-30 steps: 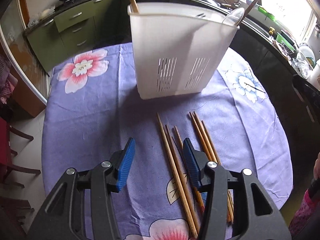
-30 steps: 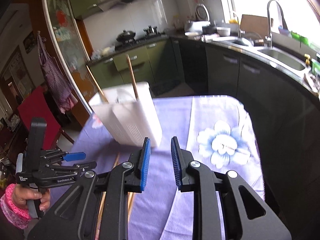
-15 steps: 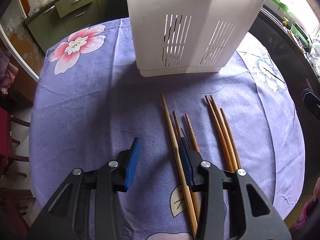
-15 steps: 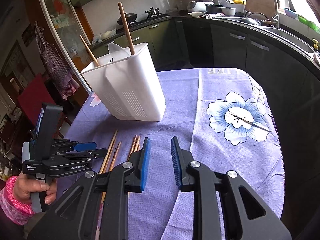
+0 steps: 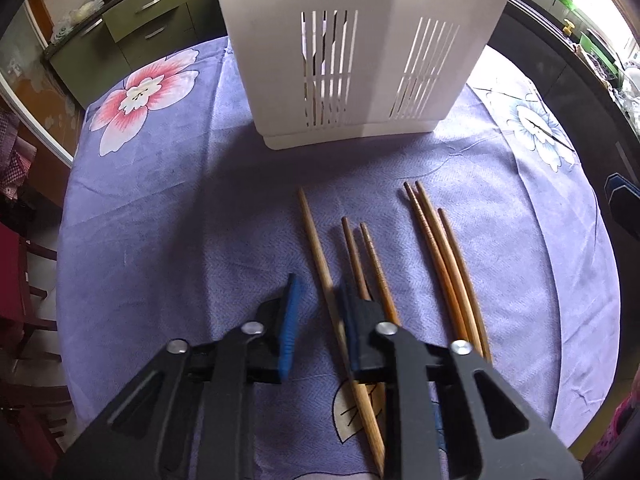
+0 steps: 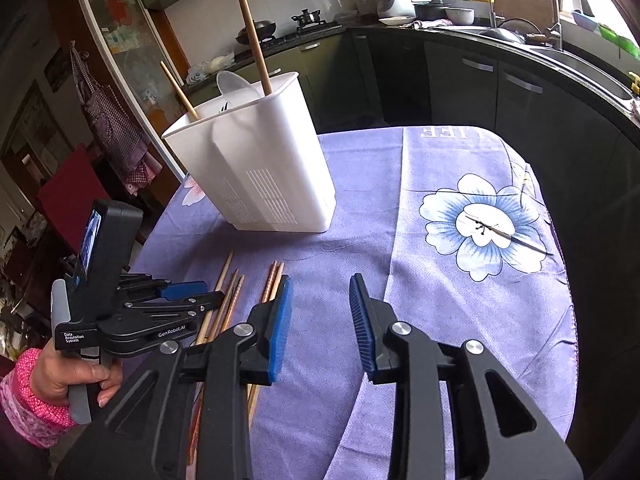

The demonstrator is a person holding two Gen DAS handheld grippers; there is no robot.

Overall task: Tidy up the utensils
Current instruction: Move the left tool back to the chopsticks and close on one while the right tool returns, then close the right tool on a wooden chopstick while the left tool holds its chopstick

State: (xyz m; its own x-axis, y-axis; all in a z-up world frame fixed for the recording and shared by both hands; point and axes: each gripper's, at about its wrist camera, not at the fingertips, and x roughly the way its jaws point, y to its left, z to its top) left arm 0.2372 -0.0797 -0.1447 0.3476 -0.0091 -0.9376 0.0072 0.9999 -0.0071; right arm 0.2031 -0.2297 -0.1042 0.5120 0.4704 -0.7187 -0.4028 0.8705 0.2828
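Note:
A white slotted utensil holder (image 5: 356, 52) stands on the purple flowered tablecloth (image 5: 168, 216); it also shows in the right wrist view (image 6: 256, 168), holding two wooden sticks and a white spoon. Several wooden chopsticks lie in front of it. My left gripper (image 5: 320, 312) is open, low over the cloth, its jaws astride the longest chopstick (image 5: 320, 248). A pair (image 5: 368, 256) lies under its right finger. A group of three chopsticks (image 5: 444, 256) lies further right. My right gripper (image 6: 320, 312) is open and empty above the cloth, right of the chopsticks (image 6: 228, 284).
The round table's edge drops off on all sides. Dark kitchen cabinets and a sink counter (image 6: 520, 64) stand behind and to the right. A red chair (image 6: 68, 192) stands at the left. The left gripper (image 6: 132, 312) shows in the right wrist view.
My left gripper has moved forward and down, so the longest chopstick now lies between its jaws. My right gripper has opened wider and dropped closer to the table.

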